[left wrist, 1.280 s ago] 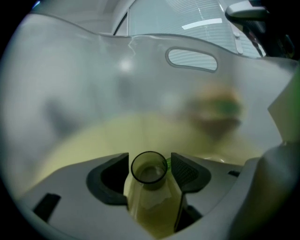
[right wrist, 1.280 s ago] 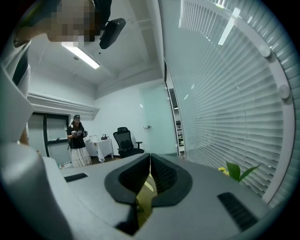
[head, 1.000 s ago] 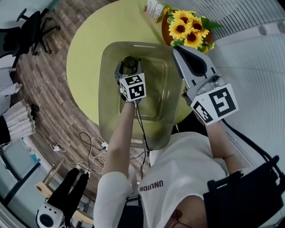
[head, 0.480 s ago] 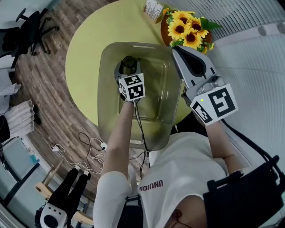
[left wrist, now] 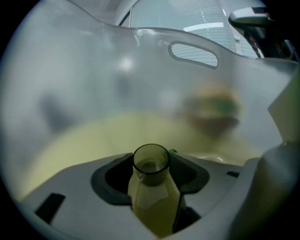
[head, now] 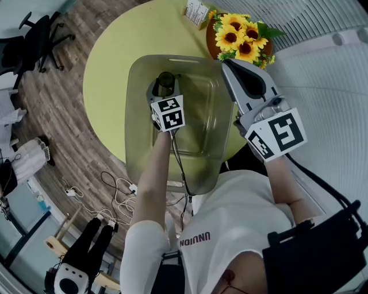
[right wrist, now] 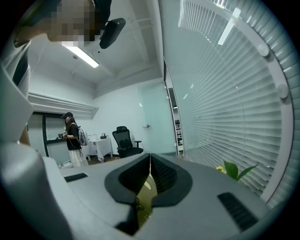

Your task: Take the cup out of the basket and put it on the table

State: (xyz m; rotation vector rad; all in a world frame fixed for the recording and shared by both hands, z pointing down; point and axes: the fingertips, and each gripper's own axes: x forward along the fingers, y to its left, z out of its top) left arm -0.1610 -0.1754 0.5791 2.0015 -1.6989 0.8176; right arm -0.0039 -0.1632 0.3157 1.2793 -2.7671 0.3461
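A small dark-green translucent cup [head: 166,80] stands upright inside the clear basket [head: 138,149] on the round yellow-green table [head: 109,69]. My left gripper [head: 165,87] reaches down into the basket. In the left gripper view the cup [left wrist: 151,161] sits between the two pads of the left gripper [left wrist: 151,169], which stand close at its sides. The jaws have just been closing around it, and no firm press shows. My right gripper [head: 229,64] hovers over the basket's right rim. In the right gripper view the right gripper [right wrist: 150,161] has its jaws together, with nothing in them.
A pot of sunflowers [head: 238,37] stands at the table's far edge, just beyond the right gripper, with a small printed box [head: 199,10] beside it. The basket's far wall has a handle slot [left wrist: 193,54]. Cables lie on the wooden floor [head: 118,186] at the left.
Neither gripper nor the cup has visibly moved. Only a person at the left edge of the floor has shifted.
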